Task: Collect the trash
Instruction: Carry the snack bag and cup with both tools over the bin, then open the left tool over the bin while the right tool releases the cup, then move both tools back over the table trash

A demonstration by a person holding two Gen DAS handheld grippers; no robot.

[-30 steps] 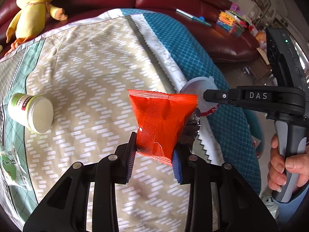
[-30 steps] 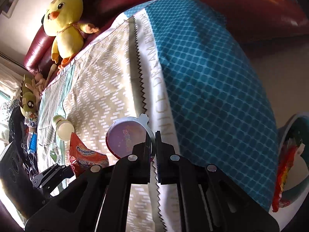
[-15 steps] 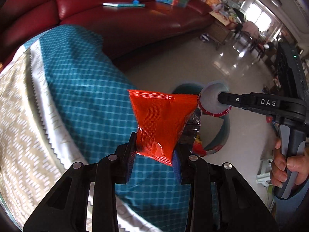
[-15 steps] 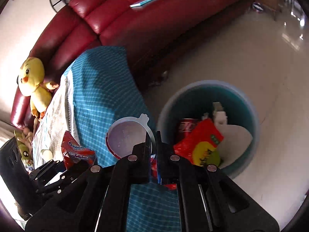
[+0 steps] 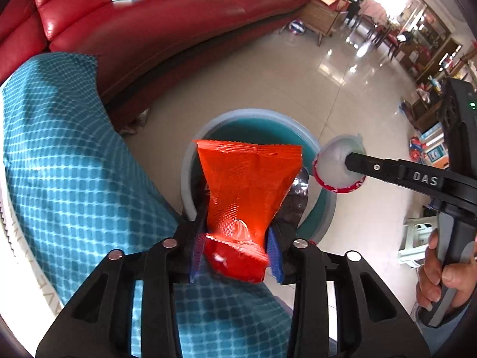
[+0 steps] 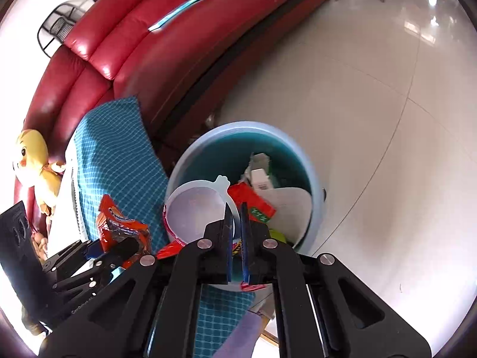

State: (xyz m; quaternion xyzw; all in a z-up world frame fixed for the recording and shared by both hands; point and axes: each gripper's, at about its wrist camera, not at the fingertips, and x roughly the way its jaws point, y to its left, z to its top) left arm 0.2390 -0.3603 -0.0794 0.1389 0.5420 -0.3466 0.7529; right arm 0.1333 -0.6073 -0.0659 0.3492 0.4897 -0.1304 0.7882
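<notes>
The left tool (image 5: 235,253) is squeezing the bottom of an orange snack bag (image 5: 247,185). The bag sticks up from the two fingers and hangs in the air over the near side of a round blue bin (image 5: 253,115) that stands on the floor. In the right wrist view the same bag (image 6: 119,226) is to the left of the bin (image 6: 316,194).

The right tool (image 6: 236,240) is pinched shut on the rim of a round white lid (image 6: 193,208) with a red edge. The lid is tilted and is held over the near left edge of the bin. From the left wrist view the lid (image 5: 334,164) is just beside the bag, on its right.

Inside the bin lie a red wrapper (image 6: 253,201), a white box (image 6: 259,176) and some white paper (image 6: 292,208).

A blue checked cloth (image 5: 65,161) hangs beside the bin. Behind it is a red sofa (image 5: 143,24), and a yellow toy duck (image 6: 32,164) sits on it.
</notes>
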